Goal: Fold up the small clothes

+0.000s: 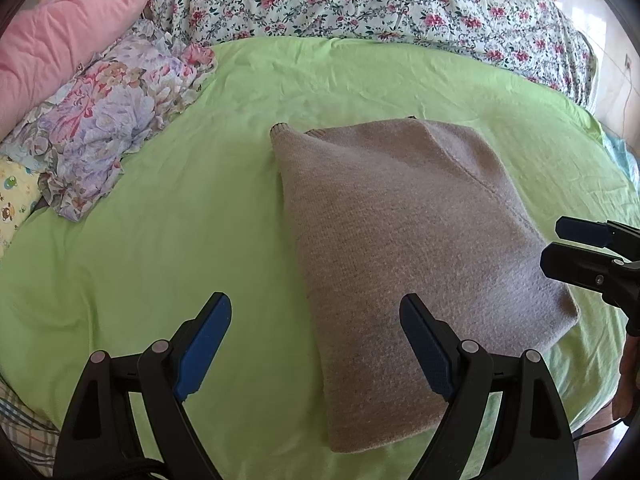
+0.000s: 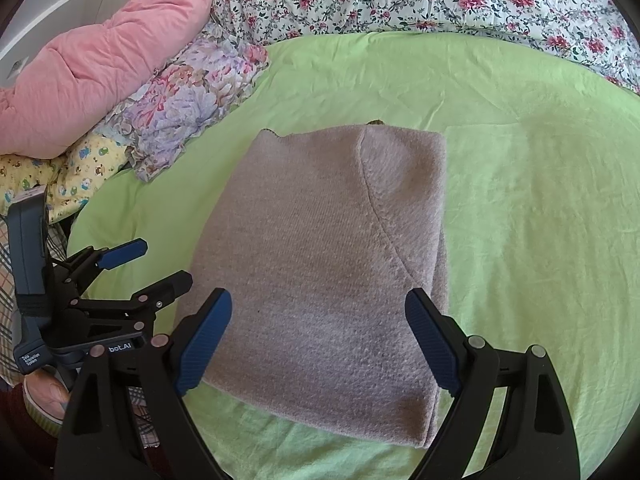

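A taupe knit sweater (image 1: pixel 408 248) lies folded into a neat rectangle on the green sheet (image 1: pixel 160 216); it also shows in the right wrist view (image 2: pixel 320 264). My left gripper (image 1: pixel 316 316) is open and empty, hovering above the sweater's near left edge. It appears in the right wrist view (image 2: pixel 160 264) at the left, open. My right gripper (image 2: pixel 318 312) is open and empty above the sweater's near edge. It appears at the right edge of the left wrist view (image 1: pixel 560 244), open, beside the sweater's right side.
A pink quilt (image 1: pixel 60 28) and a lilac floral pillow (image 1: pixel 112 120) lie at the left. A flowered white duvet (image 1: pixel 380 0) runs along the back. A yellow printed cloth (image 2: pixel 76 168) lies at the left edge. The green sheet (image 2: pixel 540 220) spreads right of the sweater.
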